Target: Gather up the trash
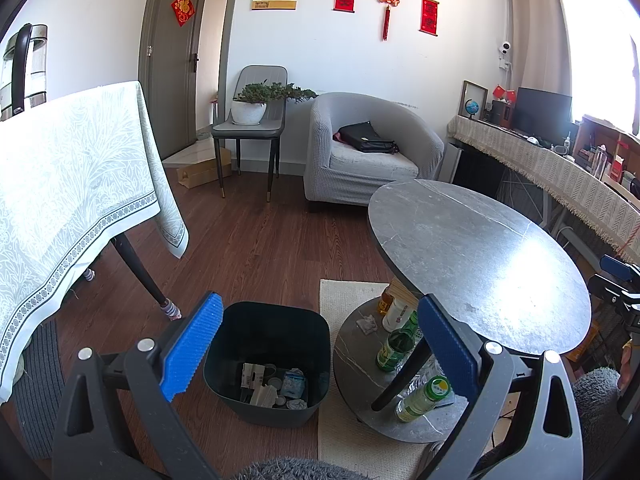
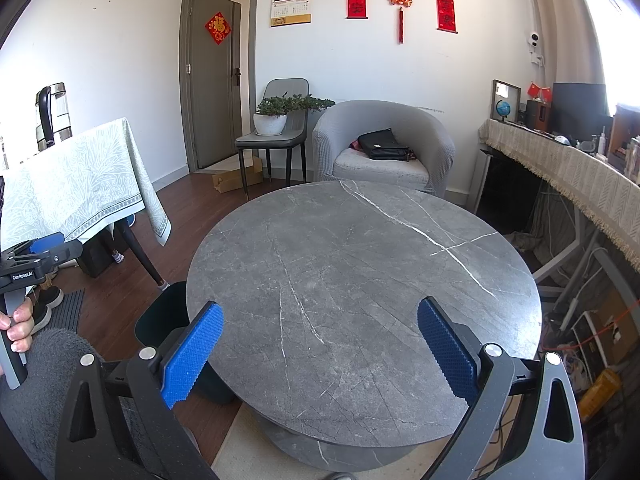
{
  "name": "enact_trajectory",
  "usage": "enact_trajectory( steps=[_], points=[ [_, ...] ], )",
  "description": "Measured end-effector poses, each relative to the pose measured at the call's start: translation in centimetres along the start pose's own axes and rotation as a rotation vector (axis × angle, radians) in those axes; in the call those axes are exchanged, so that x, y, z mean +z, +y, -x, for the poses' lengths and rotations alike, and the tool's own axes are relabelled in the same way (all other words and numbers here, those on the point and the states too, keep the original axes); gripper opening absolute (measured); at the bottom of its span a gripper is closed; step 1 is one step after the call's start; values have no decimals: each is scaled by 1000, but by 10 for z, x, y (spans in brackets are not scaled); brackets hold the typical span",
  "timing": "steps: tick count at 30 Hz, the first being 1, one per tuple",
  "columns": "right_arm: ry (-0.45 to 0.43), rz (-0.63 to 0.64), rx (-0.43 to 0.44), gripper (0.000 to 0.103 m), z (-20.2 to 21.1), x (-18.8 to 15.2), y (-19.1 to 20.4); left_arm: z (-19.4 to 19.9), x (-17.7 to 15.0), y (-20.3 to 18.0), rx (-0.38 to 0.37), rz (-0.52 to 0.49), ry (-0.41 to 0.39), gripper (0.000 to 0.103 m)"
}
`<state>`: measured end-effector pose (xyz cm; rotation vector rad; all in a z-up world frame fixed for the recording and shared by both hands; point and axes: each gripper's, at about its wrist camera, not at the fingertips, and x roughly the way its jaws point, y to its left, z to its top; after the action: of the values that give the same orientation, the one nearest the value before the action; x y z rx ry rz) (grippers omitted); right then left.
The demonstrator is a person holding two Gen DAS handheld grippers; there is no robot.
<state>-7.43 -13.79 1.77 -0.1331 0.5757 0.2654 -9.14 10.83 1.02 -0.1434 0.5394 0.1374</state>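
A dark bin (image 1: 266,354) stands on the floor beside a round grey bench (image 2: 360,300), with paper scraps and wrappers already inside. The bench top looks bare. One crumpled scrap (image 1: 367,324) lies on the lower shelf (image 1: 352,356), close to several bottles (image 1: 394,350). The left hand-held gripper (image 1: 320,340) hovers above the bin, fingers apart and empty. The right hand-held gripper (image 2: 318,348) hangs over the bench, also apart and empty. Reaching under for the scrap could knock bottles over, or strike the bench leg (image 1: 404,376).

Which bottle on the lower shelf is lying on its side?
The yellow-capped bottle at the shelf's front edge; the others stand upright behind it.
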Motion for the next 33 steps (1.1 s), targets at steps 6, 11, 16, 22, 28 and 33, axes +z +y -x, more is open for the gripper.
enact_trajectory(
  steps=[6, 11, 16, 22, 28, 33],
  points=[
    [0, -2, 1, 99, 0, 0, 1, 0, 0, 0, -1, -1, 1, 99],
    [0, -1, 1, 99, 0, 0, 1, -1, -1, 0, -1, 0, 2, 99],
    [0, -1, 1, 99, 0, 0, 0, -2, -1, 0, -2, -2, 3, 99],
    [0, 0, 1, 99, 0, 0, 0, -2, -2, -1, -3, -6, 4, 99],
    [0, -1, 1, 99, 0, 0, 1, -3, -3, -1, -7, -9, 5, 99],
    [0, 1, 1, 99, 0, 0, 1, -3, -3, 0, -9, -10, 7, 99]
  ],
)
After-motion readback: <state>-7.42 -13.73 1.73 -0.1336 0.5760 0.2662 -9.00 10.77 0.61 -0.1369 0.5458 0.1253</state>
